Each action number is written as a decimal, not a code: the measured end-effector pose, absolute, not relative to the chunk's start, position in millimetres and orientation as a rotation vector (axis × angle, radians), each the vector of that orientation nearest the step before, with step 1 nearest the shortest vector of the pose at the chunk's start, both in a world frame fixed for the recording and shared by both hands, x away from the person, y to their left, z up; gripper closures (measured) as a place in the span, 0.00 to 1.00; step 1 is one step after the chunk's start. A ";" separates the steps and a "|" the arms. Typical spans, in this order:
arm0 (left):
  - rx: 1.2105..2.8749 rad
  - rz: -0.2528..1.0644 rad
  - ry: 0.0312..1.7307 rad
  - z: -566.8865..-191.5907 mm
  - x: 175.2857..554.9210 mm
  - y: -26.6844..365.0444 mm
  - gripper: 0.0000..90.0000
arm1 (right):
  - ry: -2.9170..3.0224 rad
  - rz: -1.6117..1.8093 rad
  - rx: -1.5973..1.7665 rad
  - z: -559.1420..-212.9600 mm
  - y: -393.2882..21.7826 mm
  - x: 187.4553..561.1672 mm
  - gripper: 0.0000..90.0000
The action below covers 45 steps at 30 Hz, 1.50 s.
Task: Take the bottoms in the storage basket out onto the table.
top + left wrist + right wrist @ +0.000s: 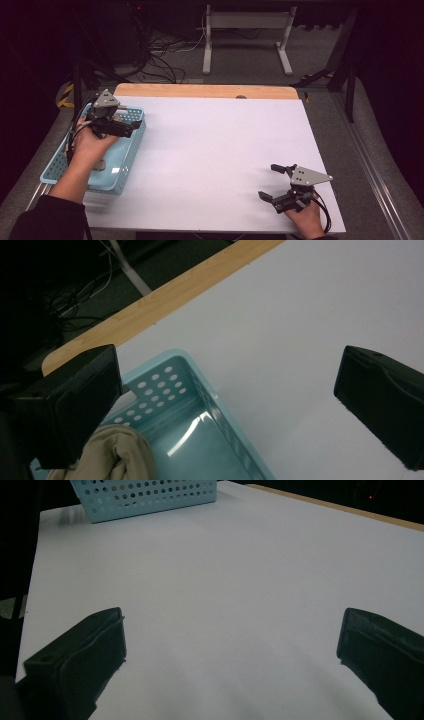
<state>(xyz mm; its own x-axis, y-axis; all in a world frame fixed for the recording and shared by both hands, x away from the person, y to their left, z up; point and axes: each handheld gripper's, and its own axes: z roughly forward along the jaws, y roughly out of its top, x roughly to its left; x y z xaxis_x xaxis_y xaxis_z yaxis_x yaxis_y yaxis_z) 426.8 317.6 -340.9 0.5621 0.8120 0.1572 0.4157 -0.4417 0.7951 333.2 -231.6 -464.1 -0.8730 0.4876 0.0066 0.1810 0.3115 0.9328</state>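
My left gripper (pixel 131 131) hangs over the blue basket (pixel 131 165) at the worktop's left edge, jaws spread and holding nothing; a beige cloth (pixel 117 455) lies bunched inside the basket, below the near jaw; I judge the drop-off done, with only the release clearance left; my right gripper (pixel 272 182) sits low near the worktop's front right corner, jaws spread wide, empty; white surface between basket and right gripper carries nothing more to collect, as far as I can see.
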 end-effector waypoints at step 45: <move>2.099 0.679 1.306 -377.9 470.6 397.7 0.00 | 2.312 1.581 0.614 -464.7 -231.4 333.9 0.00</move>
<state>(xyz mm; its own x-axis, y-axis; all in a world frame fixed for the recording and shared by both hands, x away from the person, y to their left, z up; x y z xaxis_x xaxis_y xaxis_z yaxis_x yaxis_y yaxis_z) 470.6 397.7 -377.9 0.3944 0.9110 0.1205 0.6216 -0.3611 0.6951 333.9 -231.4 -464.7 -0.8726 0.4883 0.0133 0.1896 0.3134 0.9305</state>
